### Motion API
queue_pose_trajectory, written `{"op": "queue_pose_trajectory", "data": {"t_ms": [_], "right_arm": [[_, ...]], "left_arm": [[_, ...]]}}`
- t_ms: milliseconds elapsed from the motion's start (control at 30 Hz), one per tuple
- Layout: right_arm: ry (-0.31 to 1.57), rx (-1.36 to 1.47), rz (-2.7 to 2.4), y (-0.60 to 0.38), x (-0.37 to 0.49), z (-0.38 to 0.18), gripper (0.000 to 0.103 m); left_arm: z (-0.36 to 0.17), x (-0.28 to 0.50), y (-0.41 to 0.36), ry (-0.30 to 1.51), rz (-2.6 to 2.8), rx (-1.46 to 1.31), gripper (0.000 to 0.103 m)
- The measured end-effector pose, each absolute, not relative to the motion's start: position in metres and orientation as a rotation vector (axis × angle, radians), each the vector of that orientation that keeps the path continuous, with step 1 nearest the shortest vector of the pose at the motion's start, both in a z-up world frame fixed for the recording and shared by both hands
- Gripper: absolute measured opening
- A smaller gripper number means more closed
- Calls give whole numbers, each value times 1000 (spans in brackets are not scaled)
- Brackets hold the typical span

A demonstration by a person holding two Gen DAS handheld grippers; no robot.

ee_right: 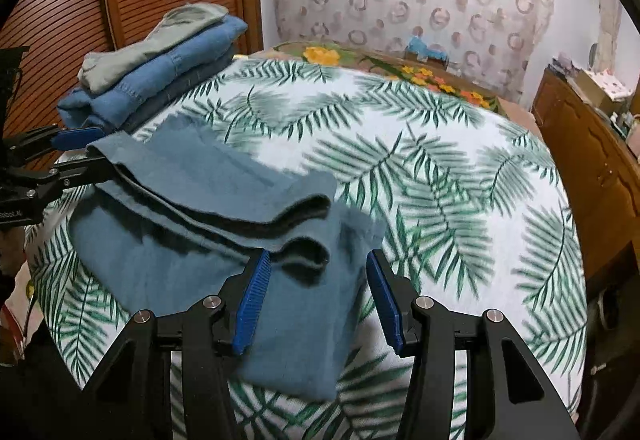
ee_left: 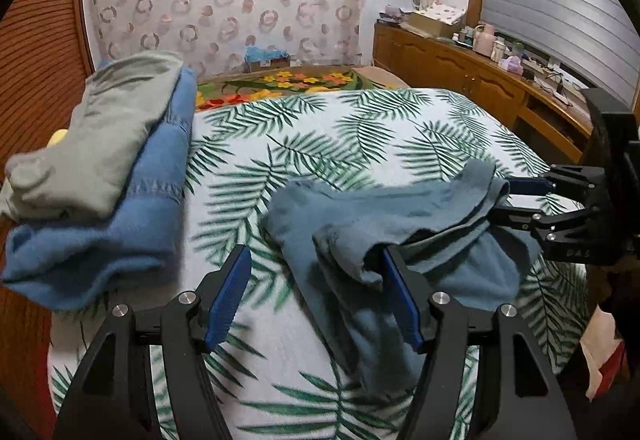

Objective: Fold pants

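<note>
Slate-blue pants lie partly folded on our palm-leaf bedspread, the upper layers bunched in loose ridges. Our left gripper has its jaws spread, the right blue pad tucked under a fold of the cloth. Our right gripper is spread too, straddling the folded edge without pinching it. On the right gripper's body in the left view we read "DAS"; the rest is cut off. A stack of folded clothes sits at the bed's far left.
</note>
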State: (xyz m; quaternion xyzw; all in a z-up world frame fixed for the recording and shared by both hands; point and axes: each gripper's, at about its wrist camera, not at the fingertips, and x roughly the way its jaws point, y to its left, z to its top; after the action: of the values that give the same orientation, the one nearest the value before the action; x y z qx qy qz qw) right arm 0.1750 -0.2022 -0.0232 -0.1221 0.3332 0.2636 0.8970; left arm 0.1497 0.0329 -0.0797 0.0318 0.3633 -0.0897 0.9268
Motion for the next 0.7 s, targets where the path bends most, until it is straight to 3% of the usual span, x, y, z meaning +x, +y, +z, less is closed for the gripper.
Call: {"op": "queue_pose_trajectory", "data": {"t_ms": [300,367,700], "right_arm": [[663,-201,512,-199,211,-11,51],[658,-188,490,-200,220,-11,51],[606,-102,484,-216,210,-1,51]], "left_arm": [[-59,142,41,689,-205,-16,67],[-58,138,40,686,-216,-19,73],[-79,141,33,734,-217,5,73]]}}
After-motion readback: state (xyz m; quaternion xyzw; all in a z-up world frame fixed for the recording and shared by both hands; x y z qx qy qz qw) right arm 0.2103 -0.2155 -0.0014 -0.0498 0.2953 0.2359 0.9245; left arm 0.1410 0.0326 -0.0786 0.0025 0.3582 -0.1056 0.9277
